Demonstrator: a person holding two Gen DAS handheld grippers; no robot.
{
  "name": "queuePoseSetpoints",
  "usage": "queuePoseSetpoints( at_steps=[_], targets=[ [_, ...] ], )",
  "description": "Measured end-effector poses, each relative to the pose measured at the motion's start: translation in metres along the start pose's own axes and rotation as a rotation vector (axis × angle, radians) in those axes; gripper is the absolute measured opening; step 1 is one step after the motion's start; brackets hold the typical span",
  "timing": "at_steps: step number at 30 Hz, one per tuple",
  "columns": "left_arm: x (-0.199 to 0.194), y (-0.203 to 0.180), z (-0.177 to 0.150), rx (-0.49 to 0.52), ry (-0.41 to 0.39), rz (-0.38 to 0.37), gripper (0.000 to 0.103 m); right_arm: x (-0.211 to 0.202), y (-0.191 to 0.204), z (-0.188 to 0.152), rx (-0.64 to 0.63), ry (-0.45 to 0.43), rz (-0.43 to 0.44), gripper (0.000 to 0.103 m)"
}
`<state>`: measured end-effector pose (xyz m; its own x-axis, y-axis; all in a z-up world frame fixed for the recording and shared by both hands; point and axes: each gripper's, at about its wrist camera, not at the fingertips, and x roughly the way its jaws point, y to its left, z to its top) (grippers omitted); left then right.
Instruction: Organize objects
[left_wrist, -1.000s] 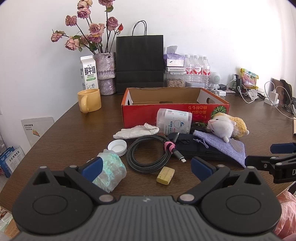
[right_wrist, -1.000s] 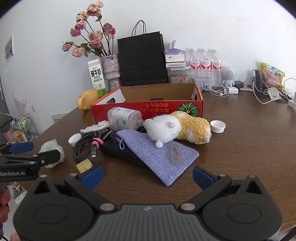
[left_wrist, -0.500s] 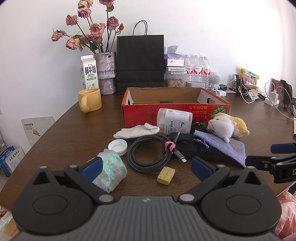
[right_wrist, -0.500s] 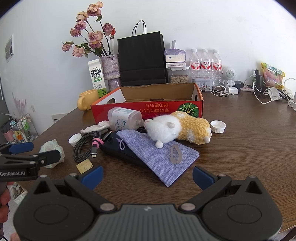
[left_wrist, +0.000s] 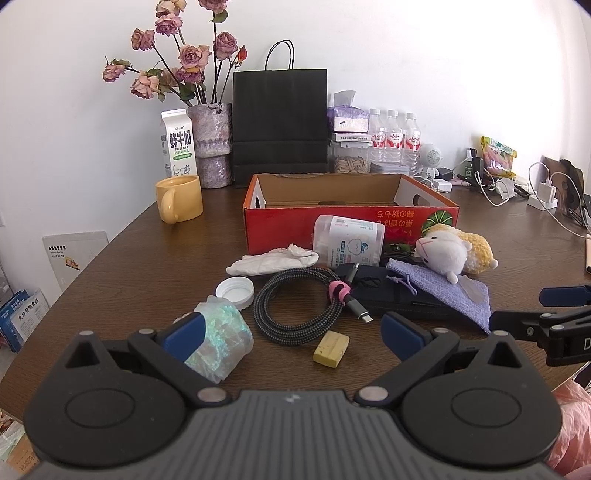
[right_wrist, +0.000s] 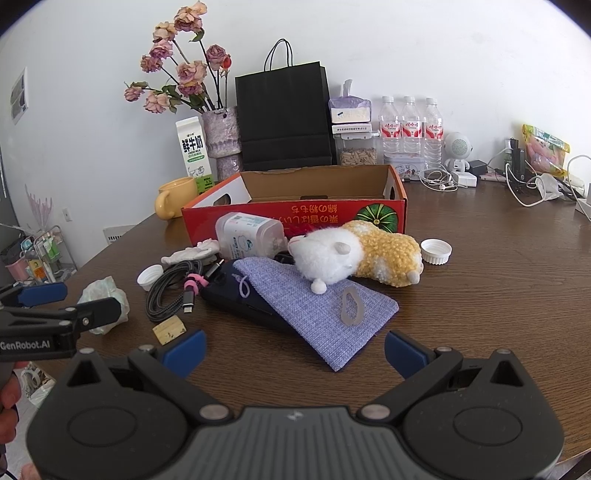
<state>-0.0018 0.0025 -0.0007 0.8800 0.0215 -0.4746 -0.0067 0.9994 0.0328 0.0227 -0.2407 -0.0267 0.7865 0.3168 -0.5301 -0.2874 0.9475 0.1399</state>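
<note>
An open red cardboard box (left_wrist: 347, 225) (right_wrist: 295, 216) lies on the brown table, empty as far as I see. In front of it lie a white tub (left_wrist: 347, 240), a white cloth (left_wrist: 273, 260), a coiled braided cable (left_wrist: 295, 306) (right_wrist: 173, 288), a plush sheep (left_wrist: 454, 253) (right_wrist: 354, 254), a purple knit pouch (right_wrist: 314, 299) over a dark case (left_wrist: 399, 295), a yellow block (left_wrist: 331, 348) (right_wrist: 169, 328), a bottle cap (left_wrist: 235, 291) and crumpled plastic (left_wrist: 221, 339) (right_wrist: 103, 299). My left gripper (left_wrist: 291, 338) is open near the plastic. My right gripper (right_wrist: 295, 349) is open before the pouch.
At the back stand a yellow mug (left_wrist: 179, 199), a milk carton (left_wrist: 177, 144), a vase of dried roses (left_wrist: 210, 144), a black paper bag (left_wrist: 279, 125), water bottles (left_wrist: 395, 140) and chargers with cables (left_wrist: 517, 184). Another white cap (right_wrist: 436, 251) lies right of the sheep.
</note>
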Motion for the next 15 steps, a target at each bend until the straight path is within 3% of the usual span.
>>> queuePoseSetpoints(
  at_steps=[15],
  targets=[
    [0.0001,0.0007,-0.001,0.001,0.0,-0.003,0.103,0.0013,-0.0031,0.0005,0.0,0.001,-0.001,0.103]
  ],
)
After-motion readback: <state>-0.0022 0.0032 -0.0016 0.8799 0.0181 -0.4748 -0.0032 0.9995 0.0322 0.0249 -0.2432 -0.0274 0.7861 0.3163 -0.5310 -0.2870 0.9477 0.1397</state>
